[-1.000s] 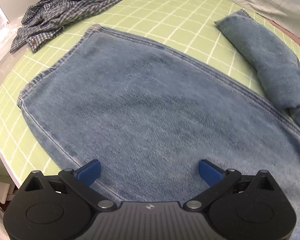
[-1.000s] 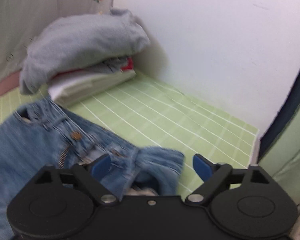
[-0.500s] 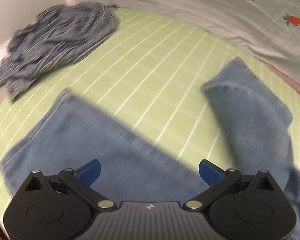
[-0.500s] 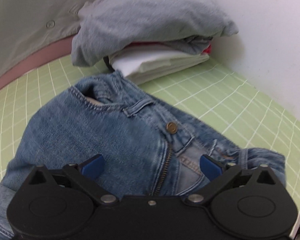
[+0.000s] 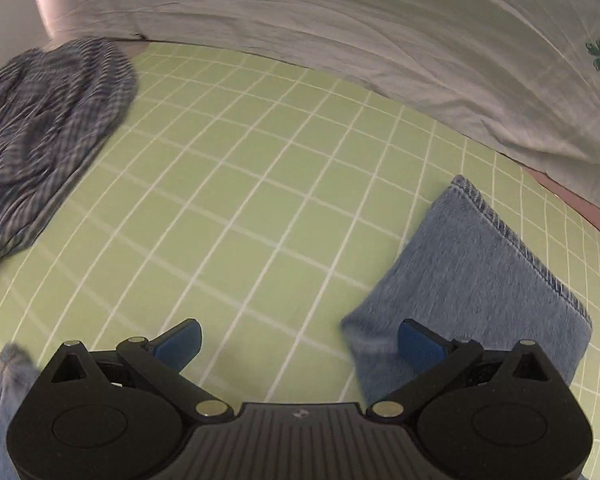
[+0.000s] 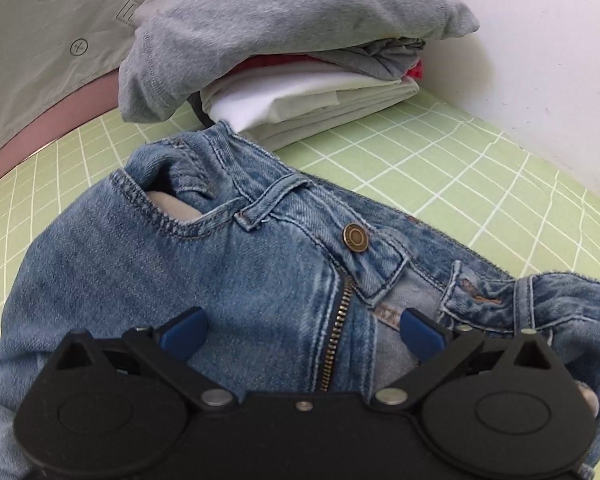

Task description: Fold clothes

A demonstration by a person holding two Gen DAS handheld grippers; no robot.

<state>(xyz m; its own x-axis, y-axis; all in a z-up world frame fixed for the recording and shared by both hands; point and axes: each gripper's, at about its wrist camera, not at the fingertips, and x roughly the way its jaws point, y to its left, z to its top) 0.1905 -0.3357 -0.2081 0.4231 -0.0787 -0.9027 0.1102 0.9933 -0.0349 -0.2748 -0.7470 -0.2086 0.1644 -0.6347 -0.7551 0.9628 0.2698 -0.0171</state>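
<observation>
**Jeans spread loose on a green grid mat, a folded stack waiting behind them**

Two wrist cameras look along hand-held grippers over a green mat (image 5: 236, 184) ruled with white lines. The left gripper (image 5: 298, 342) has its blue fingers spread wide with nothing between them; bare mat lies beneath, and one hemmed leg end of the jeans (image 5: 480, 276) rests flat just under its right finger. A scrap of denim shows at the lower left edge. A crumpled checked shirt (image 5: 48, 128) sits in a heap at the far left, blurred.

The right gripper (image 6: 302, 334) is likewise wide open and holds nothing, hovering over the waistband of the jeans (image 6: 228, 264). The fly is unzipped, the brass button (image 6: 355, 237) undone, and the waist lies rumpled, not flat.

Behind the jeans, touching the waistband, stands a stack of folded clothes (image 6: 300, 76): white pieces below, a red edge, a grey top layer.

Judging by this, some garments are folded and stacked, while the jeans and checked shirt remain to be folded
</observation>
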